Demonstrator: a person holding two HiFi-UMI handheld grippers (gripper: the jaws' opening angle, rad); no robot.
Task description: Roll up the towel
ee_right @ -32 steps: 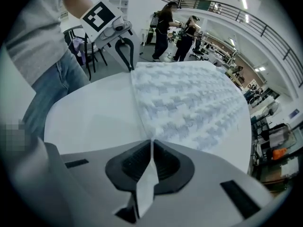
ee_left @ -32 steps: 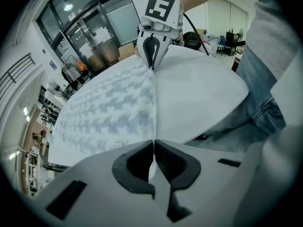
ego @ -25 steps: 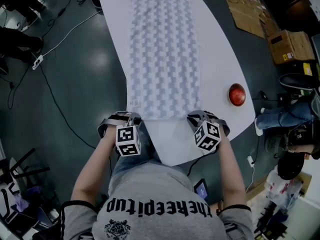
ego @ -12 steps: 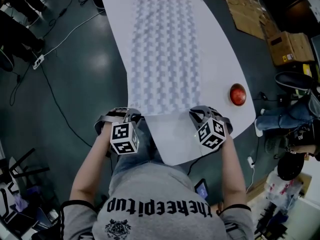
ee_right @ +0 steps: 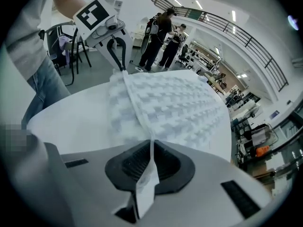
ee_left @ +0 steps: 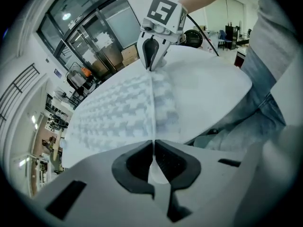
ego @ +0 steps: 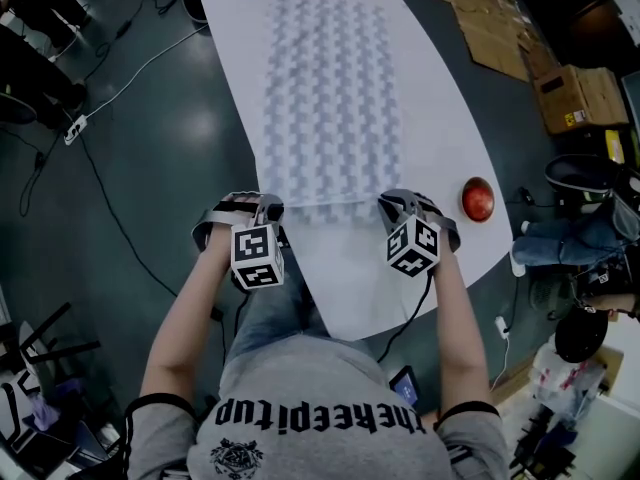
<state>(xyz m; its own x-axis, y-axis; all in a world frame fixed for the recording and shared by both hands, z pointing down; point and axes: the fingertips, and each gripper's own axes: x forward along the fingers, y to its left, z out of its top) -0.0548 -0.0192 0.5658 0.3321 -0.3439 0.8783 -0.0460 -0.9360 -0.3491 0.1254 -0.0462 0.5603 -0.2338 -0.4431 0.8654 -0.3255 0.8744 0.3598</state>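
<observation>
A pale checked towel [ego: 328, 98] lies lengthwise on the white table [ego: 440, 138]. Its near edge is lifted and folded back over itself. My left gripper [ego: 268, 211] is shut on the near left corner, and the cloth runs out from between its closed pads [ee_left: 154, 148]. My right gripper [ego: 388, 208] is shut on the near right corner, where the towel's hem and a white label [ee_right: 144, 183] hang between the pads. In the left gripper view the right gripper [ee_left: 151, 56] pinches the far end of the same raised edge. The towel [ee_right: 170, 103] stretches taut between both grippers.
A red round object [ego: 477, 199] sits near the table's right edge. Cardboard boxes [ego: 580, 93] lie on the floor at the right, cables [ego: 110, 198] at the left. People stand in the background [ee_right: 161, 32]. My legs are against the table's near end.
Both grippers have moved away from me along the table and slightly up, carrying the towel's near edge with them. That edge now folds over the towel, baring more table in front of me.
</observation>
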